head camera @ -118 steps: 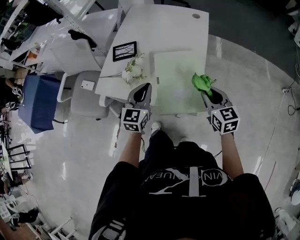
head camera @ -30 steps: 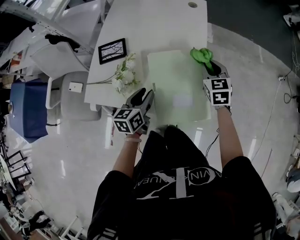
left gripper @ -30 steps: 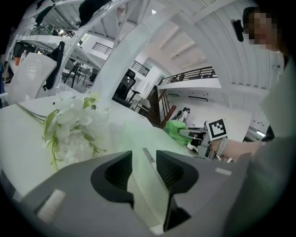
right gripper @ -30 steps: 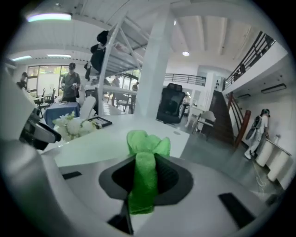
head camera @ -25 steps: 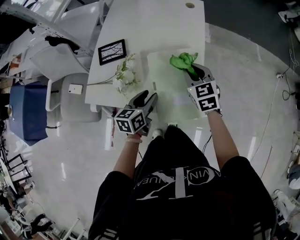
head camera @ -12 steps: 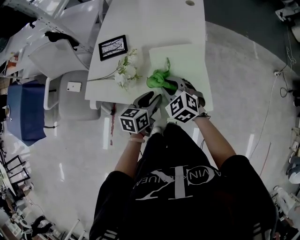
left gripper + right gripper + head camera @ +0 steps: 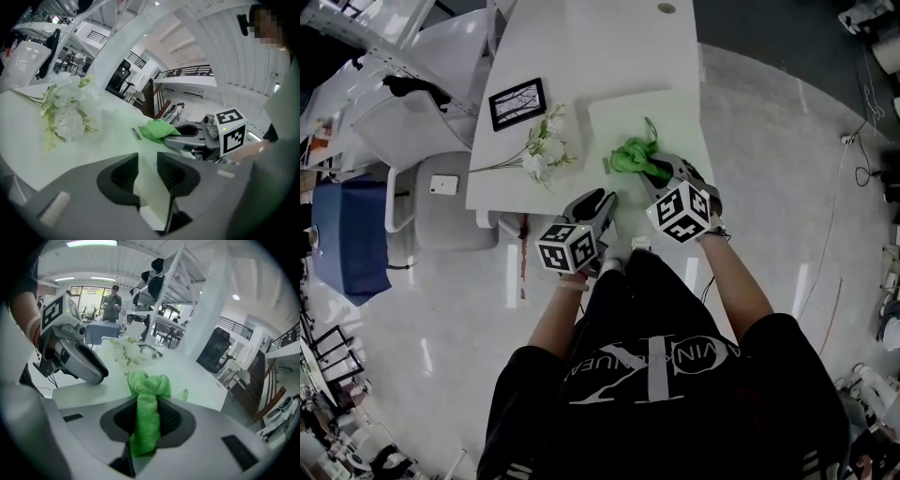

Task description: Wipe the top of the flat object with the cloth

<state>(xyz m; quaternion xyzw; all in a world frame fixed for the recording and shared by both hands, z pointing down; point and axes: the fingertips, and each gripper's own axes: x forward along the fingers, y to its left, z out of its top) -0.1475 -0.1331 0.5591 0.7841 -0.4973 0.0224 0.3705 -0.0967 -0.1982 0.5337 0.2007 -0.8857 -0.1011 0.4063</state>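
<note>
A pale green flat board (image 7: 661, 117) lies on the white table (image 7: 581, 56). A bunched bright green cloth (image 7: 631, 157) rests on its near left part, and my right gripper (image 7: 659, 171) is shut on it. In the right gripper view the cloth (image 7: 149, 383) fills the gap between the jaws. My left gripper (image 7: 606, 198) sits at the board's near left corner. Its jaws have just been closing, and the board's edge (image 7: 151, 187) runs into the gap between them without the pads pressing on it. The left gripper view shows the cloth (image 7: 157, 130) and the right gripper (image 7: 186, 138) close ahead.
White flowers (image 7: 542, 155) lie left of the board, with a black picture frame (image 7: 517, 103) beyond them. A white chair (image 7: 422, 202) with a phone (image 7: 443, 184) on it stands left of the table. The table's near edge is right under both grippers.
My right gripper has swept the cloth from the board's far right corner down to its near left part, close to the left gripper. The left gripper has stayed at the board's corner.
</note>
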